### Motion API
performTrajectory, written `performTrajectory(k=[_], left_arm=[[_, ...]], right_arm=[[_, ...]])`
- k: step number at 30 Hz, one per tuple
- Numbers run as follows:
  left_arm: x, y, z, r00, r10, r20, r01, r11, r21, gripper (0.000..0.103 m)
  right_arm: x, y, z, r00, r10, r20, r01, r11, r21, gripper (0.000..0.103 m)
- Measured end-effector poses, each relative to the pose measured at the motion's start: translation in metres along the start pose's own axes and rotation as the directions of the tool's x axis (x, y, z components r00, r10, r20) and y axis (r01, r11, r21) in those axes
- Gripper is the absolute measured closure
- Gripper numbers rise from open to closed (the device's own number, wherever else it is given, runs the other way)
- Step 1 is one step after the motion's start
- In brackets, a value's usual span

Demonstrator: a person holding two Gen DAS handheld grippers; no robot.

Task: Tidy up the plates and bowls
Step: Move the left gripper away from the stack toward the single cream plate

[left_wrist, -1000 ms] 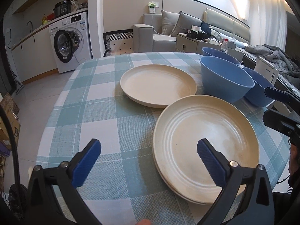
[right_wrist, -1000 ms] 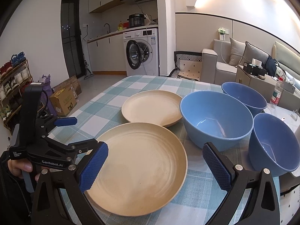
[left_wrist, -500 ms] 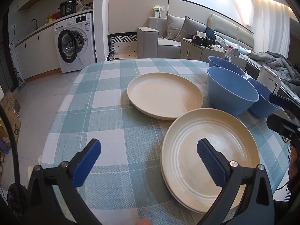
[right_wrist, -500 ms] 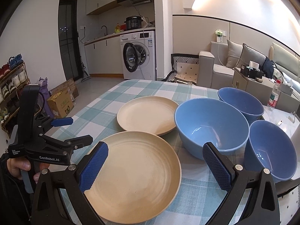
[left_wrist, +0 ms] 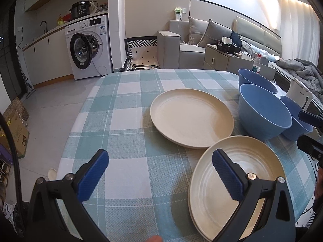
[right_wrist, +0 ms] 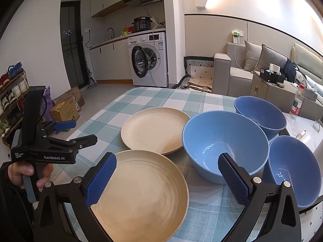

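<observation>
plates (right_wrist: 155, 133): two, cream, round, ridged | bowls (right_wrist: 224, 147): three, blue | both grippers: wide, holding nothing

The worktop (right_wrist: 153, 98), under a teal-and-white checked cloth, carries two cream plates (right_wrist: 155, 133) (right_wrist: 145, 193) side by side and three blue bowls (right_wrist: 224, 145) (right_wrist: 260, 113) (right_wrist: 294, 167) clustered near its right edge.

We see a woven cloth tablecloth (left_wrist: 125, 121), matt and checked. On it, the cream plates (right_wrist: 155, 133) look matt, faintly ridged; the blue bowls (right_wrist: 224, 147) are smooth, glossy plastic.
</observation>
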State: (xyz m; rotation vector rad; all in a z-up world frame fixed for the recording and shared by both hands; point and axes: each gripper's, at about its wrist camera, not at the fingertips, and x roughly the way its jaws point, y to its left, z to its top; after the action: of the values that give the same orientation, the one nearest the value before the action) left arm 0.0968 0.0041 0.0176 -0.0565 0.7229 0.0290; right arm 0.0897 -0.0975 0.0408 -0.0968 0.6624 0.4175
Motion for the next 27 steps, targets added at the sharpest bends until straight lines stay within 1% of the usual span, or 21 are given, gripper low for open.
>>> performTrajectory(k=[5, 10, 13, 19, 27], left_arm=[[0.009, 0.002, 0.009, 1.0, -0.008, -0.008, 0.007, 1.0, -0.017, 0.0], [0.016, 0.0, 0.016, 1.0, 0.002, -0.003, -0.002, 1.0, -0.011, 0.0], [0.021, -0.001, 0.019, 1.0, 0.019, 0.003, -0.019, 1.0, -0.003, 0.0], [0.035, 0.0, 0.023, 0.999, 0.031, -0.024, -0.032, 0.999, -0.015, 0.0], [0.053, 0.002, 0.027, 0.998, 0.055, -0.037, -0.056, 0.998, -0.023, 0.0]], right_arm=[[0.003, -0.003, 0.006, 1.0, -0.001, -0.002, 0.001, 1.0, 0.007, 0.001], [0.005, -0.008, 0.011, 1.0, -0.006, 0.003, 0.006, 1.0, 0.011, 0.001], [0.007, -0.01, 0.013, 1.0, -0.007, 0.006, 0.007, 1.0, 0.013, 0.001], [0.011, -0.02, 0.016, 1.0, -0.008, 0.004, 0.008, 0.999, 0.034, 0.001], [0.018, -0.03, 0.02, 1.0, -0.016, -0.001, 0.016, 0.999, 0.032, 0.001]])
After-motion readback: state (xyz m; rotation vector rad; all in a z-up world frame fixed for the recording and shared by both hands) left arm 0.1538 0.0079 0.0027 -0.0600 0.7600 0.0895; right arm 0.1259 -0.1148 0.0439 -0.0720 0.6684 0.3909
